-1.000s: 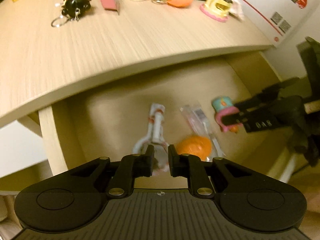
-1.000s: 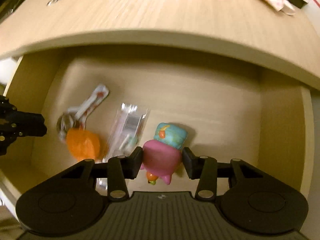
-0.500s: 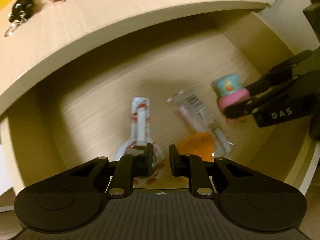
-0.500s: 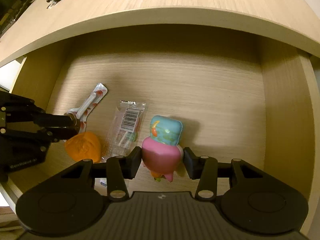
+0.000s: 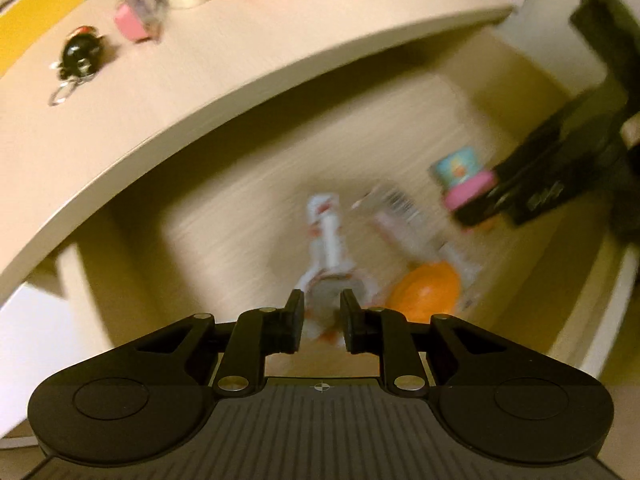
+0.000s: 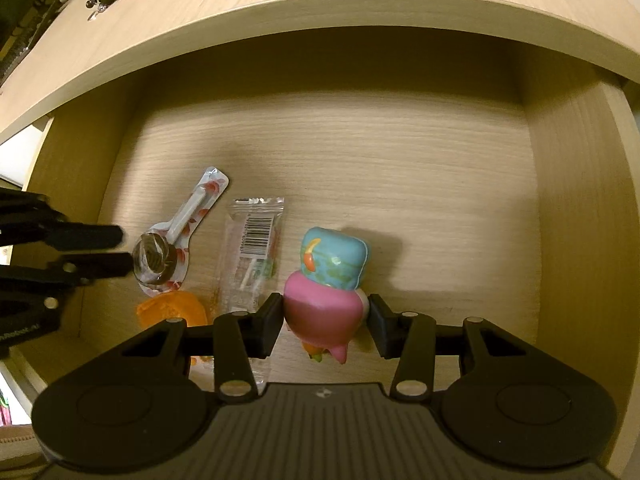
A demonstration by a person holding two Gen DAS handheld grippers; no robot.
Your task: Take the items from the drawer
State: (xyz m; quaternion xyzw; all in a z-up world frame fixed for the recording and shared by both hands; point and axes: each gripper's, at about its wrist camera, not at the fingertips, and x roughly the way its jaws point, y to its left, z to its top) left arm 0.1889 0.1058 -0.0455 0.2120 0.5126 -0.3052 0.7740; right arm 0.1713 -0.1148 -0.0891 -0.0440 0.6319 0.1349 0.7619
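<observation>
In the open drawer [image 6: 568, 216], the right tool [image 6: 325, 322] is clamped on the pink-and-blue toy [image 6: 324, 280], blue end pointing toward the drawer's back. Left of it lie a clear packet [image 6: 252, 248], a wrapped spoon [image 6: 176, 240] and an orange piece [image 6: 172, 310]; the left tool [image 5: 322, 320] hovers at the spoon's bowl, slightly apart.

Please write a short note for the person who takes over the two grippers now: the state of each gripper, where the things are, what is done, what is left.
Right gripper: its pads are against the pink and blue toy figure, low in the open drawer; whether the toy is off the floor cannot be told.
Left gripper: open, at the round end of the wrapped lollipop, not gripping.
Also in the drawer: clear barcode packet and orange item.
Done: several small toys, among them a black keychain figure, lie on the desk top.
Left: bring out the toy figure, then the lollipop, packet and orange item.
</observation>
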